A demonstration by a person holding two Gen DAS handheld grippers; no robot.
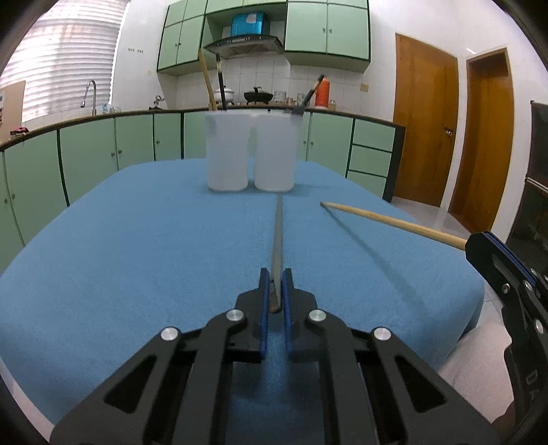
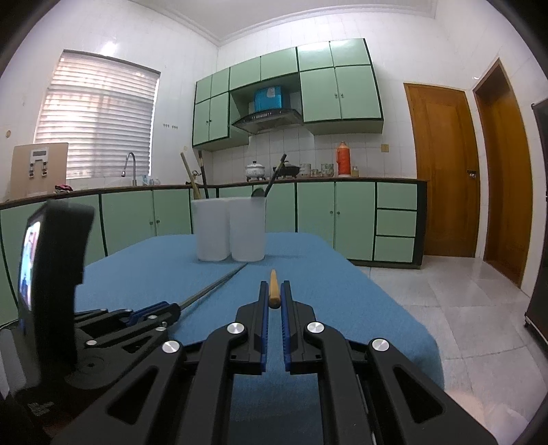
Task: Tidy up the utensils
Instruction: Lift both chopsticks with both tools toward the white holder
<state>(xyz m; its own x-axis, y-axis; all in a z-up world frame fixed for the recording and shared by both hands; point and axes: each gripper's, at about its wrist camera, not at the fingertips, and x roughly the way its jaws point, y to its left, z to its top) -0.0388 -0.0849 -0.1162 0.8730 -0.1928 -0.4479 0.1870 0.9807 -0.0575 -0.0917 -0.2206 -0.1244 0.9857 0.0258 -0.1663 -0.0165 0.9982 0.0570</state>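
Two white cups [image 1: 251, 150] were set side by side at the far end of a blue-covered counter [image 1: 137, 239], with utensil handles standing in them. A thin grey rod [image 1: 276, 246] was clamped in the closed jaws of the left gripper [image 1: 275, 291], its tip reaching toward the cups. A wooden stick [image 2: 273, 285] was gripped by the right gripper [image 2: 274, 297], held above the counter.

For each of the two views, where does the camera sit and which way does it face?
Left wrist: on the left gripper, facing along a grey stick it grips toward two white cups; the right gripper shows at the right edge.
Right wrist: on the right gripper, gripping a wooden stick; the left gripper shows at lower left.
Shared: cups, blue cloth, both sticks, green cabinets.
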